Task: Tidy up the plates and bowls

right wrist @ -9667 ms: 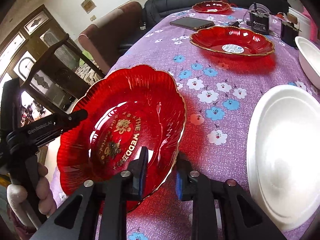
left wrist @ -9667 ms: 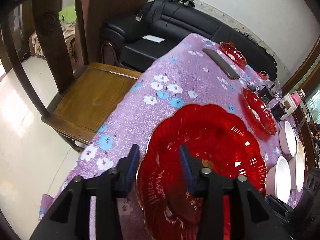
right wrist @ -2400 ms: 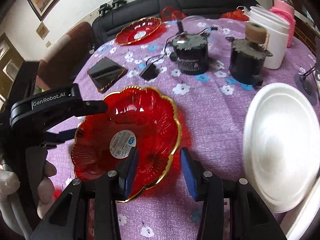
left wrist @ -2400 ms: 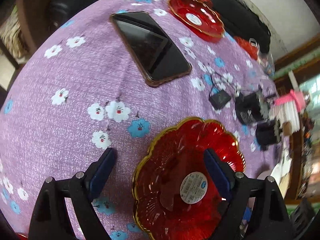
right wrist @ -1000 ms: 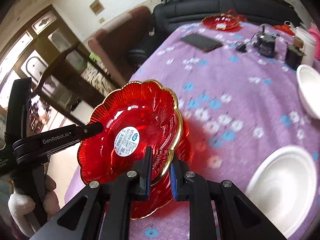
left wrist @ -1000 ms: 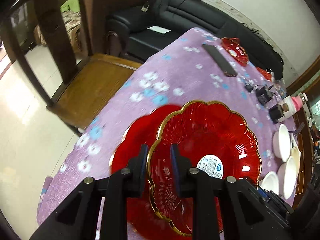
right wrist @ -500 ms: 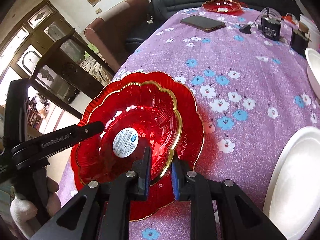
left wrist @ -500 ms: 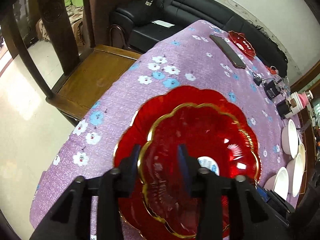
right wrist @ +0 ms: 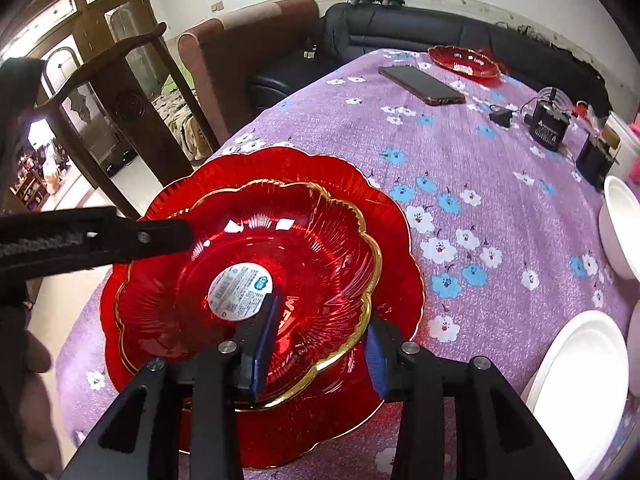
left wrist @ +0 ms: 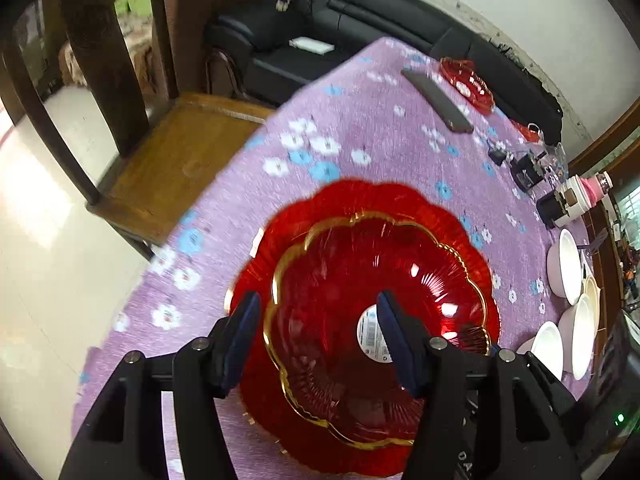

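The small red plate point(right wrist: 248, 284) sits inside the big red plate point(right wrist: 384, 240) on the purple table point(right wrist: 480, 168). Both the left gripper point(left wrist: 318, 330) and the right gripper point(right wrist: 318, 338) are opening, with the small plate's rim between their pads but not pinched. It seems best to open wide and lift straight up, so the plate is not bumped.

A dark phone point(right wrist: 422, 85) lies flat on the purple flowered cloth point(right wrist: 480, 184) covering the desk. A wooden chair point(left wrist: 168, 152) stands beside it, a black sofa point(left wrist: 360, 20) behind.
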